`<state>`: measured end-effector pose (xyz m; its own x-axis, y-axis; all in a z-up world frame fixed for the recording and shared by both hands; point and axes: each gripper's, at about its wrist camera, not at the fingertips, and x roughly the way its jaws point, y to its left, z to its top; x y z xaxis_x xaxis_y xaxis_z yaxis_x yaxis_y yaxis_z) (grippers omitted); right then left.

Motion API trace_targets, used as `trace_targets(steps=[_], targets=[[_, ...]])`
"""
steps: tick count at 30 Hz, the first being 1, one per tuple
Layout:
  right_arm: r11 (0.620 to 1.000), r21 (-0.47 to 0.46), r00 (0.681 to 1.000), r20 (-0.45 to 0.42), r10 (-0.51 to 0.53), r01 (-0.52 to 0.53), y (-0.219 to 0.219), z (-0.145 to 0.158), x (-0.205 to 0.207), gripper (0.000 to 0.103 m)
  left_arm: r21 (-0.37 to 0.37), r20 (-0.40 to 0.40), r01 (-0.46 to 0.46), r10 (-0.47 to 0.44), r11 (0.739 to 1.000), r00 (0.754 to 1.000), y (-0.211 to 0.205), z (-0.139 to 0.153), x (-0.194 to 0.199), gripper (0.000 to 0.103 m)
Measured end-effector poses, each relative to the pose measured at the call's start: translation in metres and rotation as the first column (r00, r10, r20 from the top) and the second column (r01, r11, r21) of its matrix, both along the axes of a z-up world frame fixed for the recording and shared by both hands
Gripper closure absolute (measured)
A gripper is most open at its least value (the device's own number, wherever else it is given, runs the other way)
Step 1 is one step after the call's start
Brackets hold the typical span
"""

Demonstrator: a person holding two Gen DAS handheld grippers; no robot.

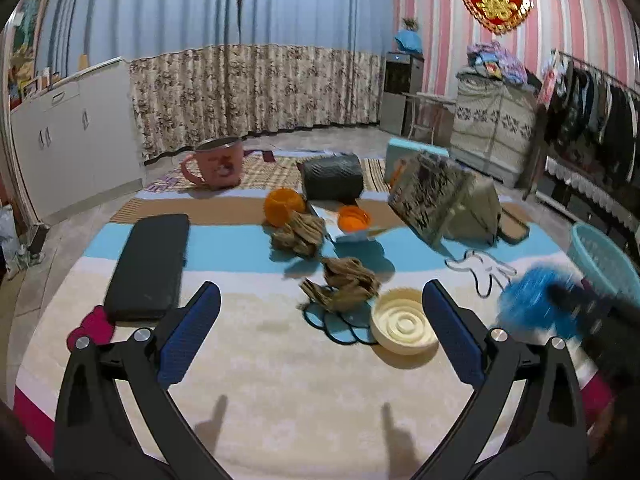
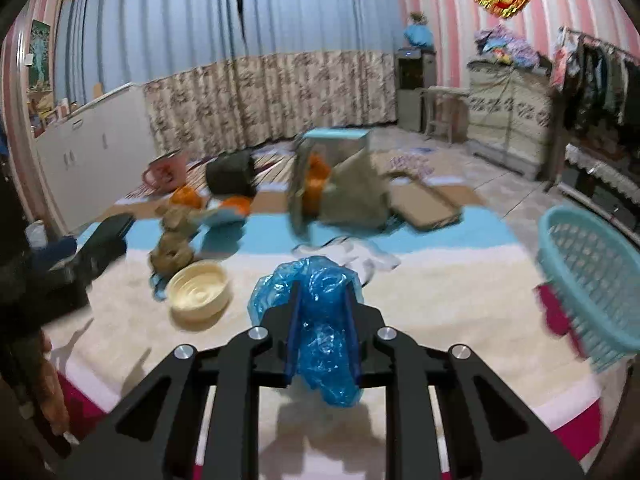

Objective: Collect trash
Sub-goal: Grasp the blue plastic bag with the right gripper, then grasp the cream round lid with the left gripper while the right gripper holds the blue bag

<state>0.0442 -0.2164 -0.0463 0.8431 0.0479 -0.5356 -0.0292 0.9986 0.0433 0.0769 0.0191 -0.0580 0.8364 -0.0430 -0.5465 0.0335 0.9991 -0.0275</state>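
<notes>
The right gripper is clamping a crumpled blue bag, which is bulging out between and ahead of its pads and hanging just above the blanket. The left gripper is standing wide apart with nothing between its fingers, hovering over the near part of the blanket.

The blanket is lying in cream, blue and brown stripes with a pink near edge. A cream lid is resting near the left gripper's right finger. Two brown paper wads are lying just beyond it, a third farther off. An orange cup, an orange cap, a dark roll and a pink mug are sitting at the far side. A black case is lying at the left. A teal basket is standing at the right edge.

Blue and floral curtains are covering the far wall; striped pink wallpaper is running along the right wall; white cabinets are lining the left.
</notes>
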Motion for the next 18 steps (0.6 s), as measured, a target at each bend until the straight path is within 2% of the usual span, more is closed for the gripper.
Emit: trace_targets(steps=[4,7,9,13,16,18], targets=[[0.998,-0.048,0.999,0.039,-0.036,0.038,-0.016,0.016,0.01,0.083,-0.014,-0.037,0.012,-0.013,1.0,0.999,-0.013,-0.009,0.007,0.01],[0.995,-0.07,0.995,0.077,-0.06,0.066,-0.026,0.024,0.014,0.083,-0.013,-0.076,0.02,-0.021,1.0,0.997,-0.022,-0.016,0.014,0.019],[0.996,-0.057,0.994,0.079,-0.07,0.075,-0.031,0.022,0.014,0.083,-0.002,-0.103,0.023,-0.024,1.0,0.994,-0.027,-0.021,0.019,0.026],[0.998,0.003,0.997,0.041,-0.063,0.063,-0.037,0.015,0.017,0.083,0.021,-0.158,0.021,-0.017,1.0,0.987,-0.035,-0.031,0.029,0.032],[0.998,0.01,0.997,0.042,-0.06,0.059,-0.037,0.014,0.017,0.083,0.004,-0.18,0.035,-0.033,0.999,0.983,-0.037,-0.034,0.032,0.038],[0.998,0.01,0.998,0.036,-0.057,0.057,-0.037,0.014,0.018,0.083,0.007,-0.208,0.044,-0.042,0.999,0.977,-0.04,-0.038,0.035,0.048]])
